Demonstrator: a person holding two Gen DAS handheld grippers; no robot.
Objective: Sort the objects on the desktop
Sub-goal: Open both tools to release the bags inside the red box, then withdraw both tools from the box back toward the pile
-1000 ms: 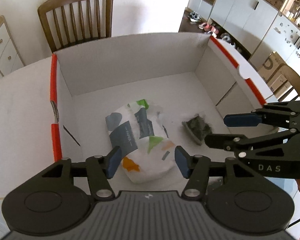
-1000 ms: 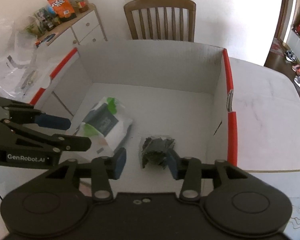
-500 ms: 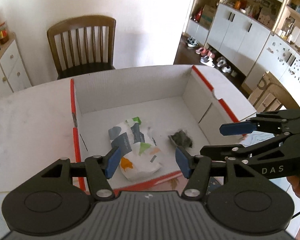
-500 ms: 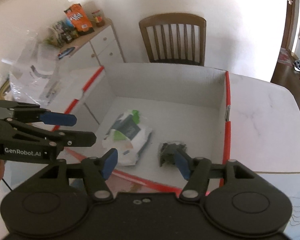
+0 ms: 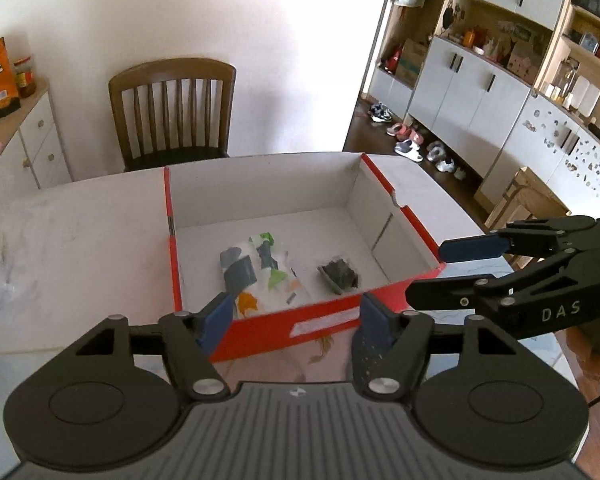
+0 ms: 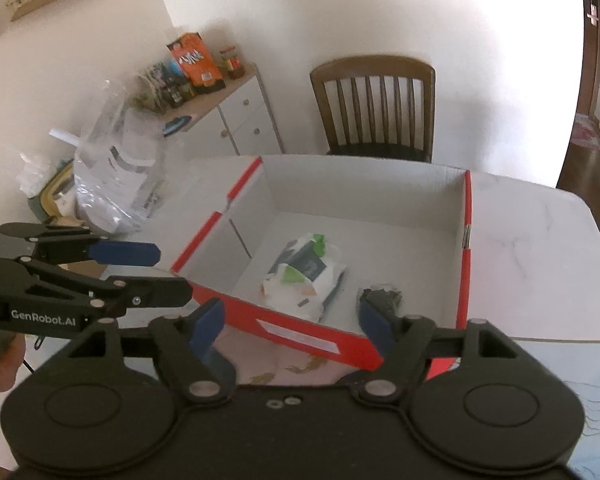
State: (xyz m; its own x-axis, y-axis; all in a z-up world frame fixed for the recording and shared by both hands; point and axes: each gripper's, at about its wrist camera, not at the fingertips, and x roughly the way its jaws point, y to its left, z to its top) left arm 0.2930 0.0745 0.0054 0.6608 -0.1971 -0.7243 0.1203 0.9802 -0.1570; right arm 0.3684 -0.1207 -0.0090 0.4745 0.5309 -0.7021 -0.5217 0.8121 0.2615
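Note:
A red shoebox (image 5: 260, 332) (image 6: 352, 350) with a white inside stands on the table. In it lie a white patterned tissue pack (image 5: 260, 272) (image 6: 306, 280) and, to its right, a small dark packet (image 5: 340, 274) (image 6: 382, 300). My left gripper (image 5: 296, 314) (image 6: 160, 274) hangs above the box's near wall, its jaws opening with nothing between them. My right gripper (image 6: 290, 318) (image 5: 444, 270) hovers beside it at the box's near right corner. Its jaws are also opening and hold nothing.
The white marble table (image 5: 80, 232) (image 6: 540, 260) spreads on both sides of the box. A wooden chair (image 5: 172, 108) (image 6: 374, 104) stands behind it. Clear plastic bags (image 6: 112, 184) are heaped at the table's left, beside a white cabinet (image 6: 240, 120) with snacks on top.
Both grippers have drawn back and up out of the box, so its red front wall now shows. Both pairs of jaws stand wider. The pack and the packet lie where they were.

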